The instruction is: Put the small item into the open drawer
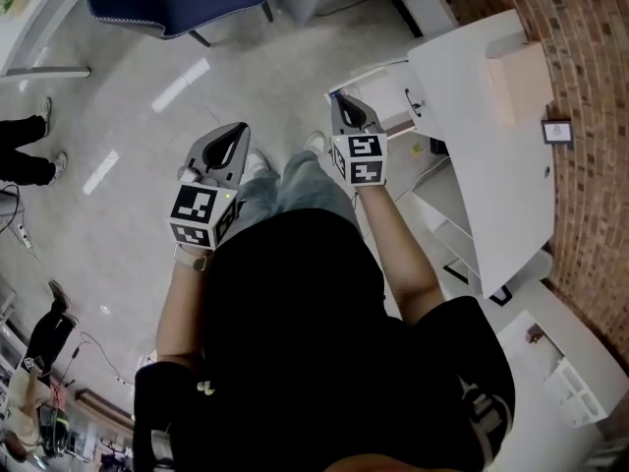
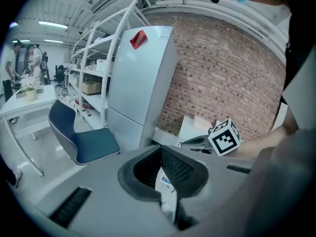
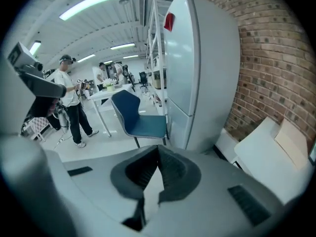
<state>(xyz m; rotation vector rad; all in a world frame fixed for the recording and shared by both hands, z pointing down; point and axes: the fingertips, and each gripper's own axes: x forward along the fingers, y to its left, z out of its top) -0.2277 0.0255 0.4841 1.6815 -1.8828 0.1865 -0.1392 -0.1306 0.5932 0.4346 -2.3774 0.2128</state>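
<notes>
At the person's right: open drawer (image 1: 391,88) in a white cabinet (image 1: 491,155), against a brick wall (image 1: 590,77).
Left gripper (image 1: 236,132): jaws clamped on the small white item (image 2: 165,182), held apart from the drawer.
Right gripper (image 1: 346,102): jaws together, empty, beside the drawer.

My left gripper (image 1: 236,136) and right gripper (image 1: 351,111) are grey, their cubes patterned black and white. The small item (image 2: 166,181) is white with a blue patch, the chair (image 3: 139,118) dark blue, the brick wall (image 1: 590,165) red-brown, the fridge (image 2: 140,78) pale grey.
</notes>
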